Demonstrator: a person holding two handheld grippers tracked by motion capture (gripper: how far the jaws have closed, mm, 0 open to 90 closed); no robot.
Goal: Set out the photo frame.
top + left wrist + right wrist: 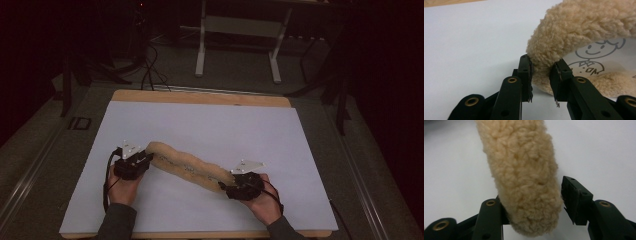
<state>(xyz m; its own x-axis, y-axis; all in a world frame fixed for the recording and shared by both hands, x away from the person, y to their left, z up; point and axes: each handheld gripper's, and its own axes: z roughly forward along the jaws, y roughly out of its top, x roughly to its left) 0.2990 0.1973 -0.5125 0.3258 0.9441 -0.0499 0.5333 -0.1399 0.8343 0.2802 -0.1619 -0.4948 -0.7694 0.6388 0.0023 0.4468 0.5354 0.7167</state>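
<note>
Left hand [121, 189]: low at the near-left of the white sheet [210, 125], forearm entering from the bottom edge, wrist angled up and to the right.
Left gripper [149, 157]: jaws narrowed and pinching one end of the fleece roll [187, 167]; in the left gripper view both pads pressed into the pile.
Right hand [262, 202]: near-right, palm under the tool, pointing up and to the left.
Right gripper [223, 186]: jaws around the other end of the roll; a slim gap at the one pad in sight, other pad hidden behind fleece, so grip unclear.
Roll position: lying on the sheet between both grippers, near the front.
Long axis: diagonal, from far-left down to near-right, slightly arched.
Underside: printed cartoon lining [596, 57] visible beneath the fleece.
</note>
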